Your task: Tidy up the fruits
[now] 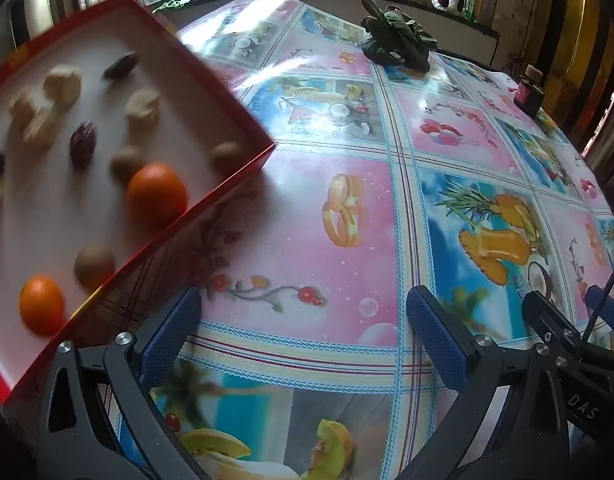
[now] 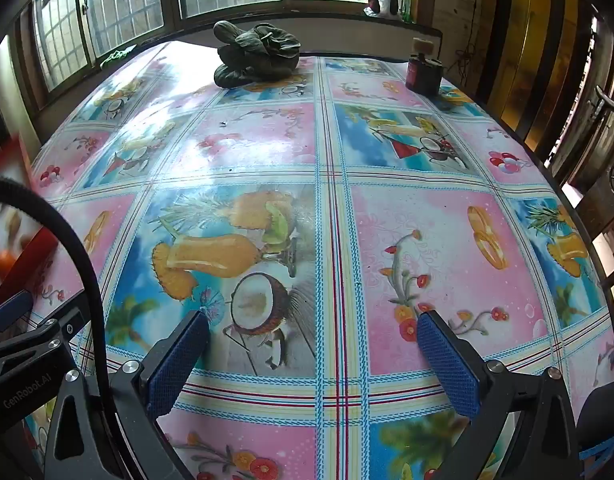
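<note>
- The left tongs (image 1: 303, 332) are released, blue pads spread wide above the bench (image 1: 347, 208) with nothing between them.
- The right tongs (image 2: 313, 354) are likewise released and empty, poised over a printed coconut on the patterned oilcloth.
- A red-rimmed box lid (image 1: 227, 92) with a white floor sits at the left of the left wrist view, blurred, 1 corner reaching toward the middle of the bench.
- In the lid lie 2 oranges: 1 orange (image 1: 157, 195) close against the near rim, the other orange (image 1: 41, 310) lower left, well apart from the first.
- A brown round fruit (image 1: 94, 266) rests between those oranges, beside the rim; 2 similar ones (image 1: 125, 164) and (image 1: 227, 155) lie further in.
- Dark red dates (image 1: 83, 144) and pale lumpy pieces (image 1: 143, 108) are scattered over the far part of the lid; blur hides exactly what the pale pieces are.
- In the right wrist view the same lid shows only as a red and white sliver at the left edge (image 2: 39, 240), behind a black cable (image 2: 87, 272).
- A bunch of dark leafy greens (image 2: 259, 56) lies at the far side of the bench by the window.
- A small dark red jar (image 2: 423, 72) stands at the far right corner.
</note>
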A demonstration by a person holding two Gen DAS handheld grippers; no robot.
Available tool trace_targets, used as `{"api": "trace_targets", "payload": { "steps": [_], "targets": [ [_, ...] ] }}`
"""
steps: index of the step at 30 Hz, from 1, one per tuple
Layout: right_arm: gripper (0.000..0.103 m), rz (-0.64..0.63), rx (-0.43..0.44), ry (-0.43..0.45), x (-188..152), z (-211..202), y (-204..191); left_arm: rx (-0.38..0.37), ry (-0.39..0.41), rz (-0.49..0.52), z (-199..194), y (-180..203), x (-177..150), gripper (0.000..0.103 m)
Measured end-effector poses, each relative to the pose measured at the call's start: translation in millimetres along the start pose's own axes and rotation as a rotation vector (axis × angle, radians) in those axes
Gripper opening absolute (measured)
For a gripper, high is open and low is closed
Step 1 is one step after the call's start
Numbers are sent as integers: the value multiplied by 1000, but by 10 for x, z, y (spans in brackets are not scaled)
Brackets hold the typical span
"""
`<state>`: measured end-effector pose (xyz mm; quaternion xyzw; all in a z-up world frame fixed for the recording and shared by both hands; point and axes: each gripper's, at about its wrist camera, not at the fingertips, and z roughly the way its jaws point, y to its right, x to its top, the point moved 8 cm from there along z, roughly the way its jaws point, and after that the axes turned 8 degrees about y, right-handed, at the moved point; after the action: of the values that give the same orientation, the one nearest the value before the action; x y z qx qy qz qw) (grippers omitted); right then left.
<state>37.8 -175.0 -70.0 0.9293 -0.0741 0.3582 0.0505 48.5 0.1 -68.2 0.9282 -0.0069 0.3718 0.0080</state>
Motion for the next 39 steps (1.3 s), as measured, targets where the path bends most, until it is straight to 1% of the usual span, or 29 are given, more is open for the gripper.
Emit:
{"api": "trace_targets", "payload": {
  "steps": [3, 39],
  "targets": [
    [103, -1, -1, 12, 8, 0, 1, 0, 0, 0, 0, 0, -1, 103],
    [103, -1, -2, 12, 7, 2, -1, 1, 1, 1, -56, 30, 17, 103]
  ]
}}
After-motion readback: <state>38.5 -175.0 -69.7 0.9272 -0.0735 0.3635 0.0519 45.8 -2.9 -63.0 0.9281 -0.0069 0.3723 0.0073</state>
